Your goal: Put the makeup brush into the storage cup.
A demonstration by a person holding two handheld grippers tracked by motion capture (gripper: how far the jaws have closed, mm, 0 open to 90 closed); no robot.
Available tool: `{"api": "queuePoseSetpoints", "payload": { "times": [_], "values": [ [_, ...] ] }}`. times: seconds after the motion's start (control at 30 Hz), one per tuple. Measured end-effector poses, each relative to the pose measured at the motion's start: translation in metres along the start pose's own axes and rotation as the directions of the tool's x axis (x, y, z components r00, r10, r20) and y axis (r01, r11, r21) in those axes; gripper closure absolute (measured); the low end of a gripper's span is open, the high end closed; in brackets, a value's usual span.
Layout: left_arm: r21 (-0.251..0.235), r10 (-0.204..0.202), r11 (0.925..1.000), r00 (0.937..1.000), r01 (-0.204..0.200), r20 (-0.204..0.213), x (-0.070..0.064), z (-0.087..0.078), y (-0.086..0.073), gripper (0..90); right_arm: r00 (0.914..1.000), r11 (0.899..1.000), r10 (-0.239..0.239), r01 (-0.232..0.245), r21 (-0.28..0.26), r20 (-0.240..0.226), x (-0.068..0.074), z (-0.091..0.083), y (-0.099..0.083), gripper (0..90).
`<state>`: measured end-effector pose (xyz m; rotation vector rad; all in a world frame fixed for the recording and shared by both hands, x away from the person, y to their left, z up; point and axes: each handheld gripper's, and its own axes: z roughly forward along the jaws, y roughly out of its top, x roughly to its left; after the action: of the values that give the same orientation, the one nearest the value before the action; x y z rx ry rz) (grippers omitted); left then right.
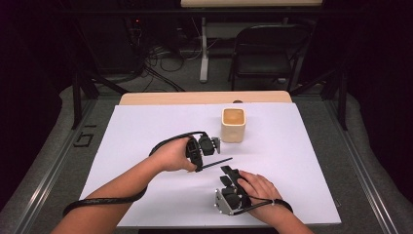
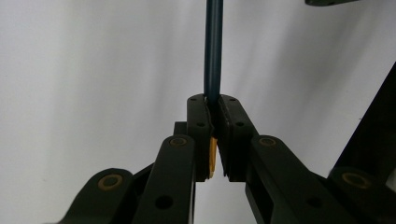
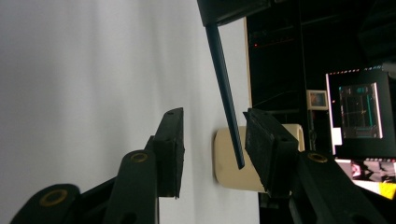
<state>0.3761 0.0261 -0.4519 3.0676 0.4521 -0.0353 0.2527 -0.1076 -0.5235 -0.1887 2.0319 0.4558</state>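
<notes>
Between left jaws, pencil (image 2: pixel 213 51) (clamped)

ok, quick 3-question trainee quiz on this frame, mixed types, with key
1. True or false: the left gripper is shut on the pen.
2. The right gripper is: A) open B) shut on the cup C) shut on the pen
3. What stands on the white sheet beyond both grippers?

Key:
1. True
2. A
3. The cup, cream, upright, open end up.
</notes>
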Motion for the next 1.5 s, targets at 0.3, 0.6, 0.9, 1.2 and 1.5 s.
{"api": "queuePoseSetpoints", "payload": {
  "times": [0.3, 0.6, 0.9, 1.2, 1.5],
  "values": [
    [0.001, 0.008, 1.0, 1.0, -0.008, 0.006, -0.003, 0.002, 0.005, 84.3, 0.9981, 0.998, -0.061, 0.061, 0.002, 0.007, 0.001, 0.004, 0.007, 63.0],
    [-0.001, 0.014, 0.9999, 0.9998, -0.014, 0.014, -0.008, 0.002, 0.011, 84.3, 0.9947, 0.995, -0.103, 0.103, -0.007, 0.01, 0.001, 0.008, 0.014, 68.3],
    [0.002, 0.018, 0.9998, 0.9996, -0.018, 0.024, -0.01, 0.002, 0.015, 84.3, 0.9923, 0.992, -0.124, 0.124, 0.013, 0.0, 0.001, 0.012, 0.017, 71.6],
    [0.0, 0.022, 0.9998, 0.9993, -0.022, 0.029, -0.012, 0.002, 0.016, 84.3, 0.9892, 0.989, -0.146, 0.146, 0.011, 0.006, 0.001, 0.016, 0.018, 74.8],
    [-0.004, 0.023, 0.9997, 0.9991, -0.022, 0.036, -0.012, 0.001, 0.018, 84.3, 0.9863, 0.986, -0.165, 0.165, 0.038, 0.001, 0.0, 0.018, 0.02, 76.9]
  ]
}}
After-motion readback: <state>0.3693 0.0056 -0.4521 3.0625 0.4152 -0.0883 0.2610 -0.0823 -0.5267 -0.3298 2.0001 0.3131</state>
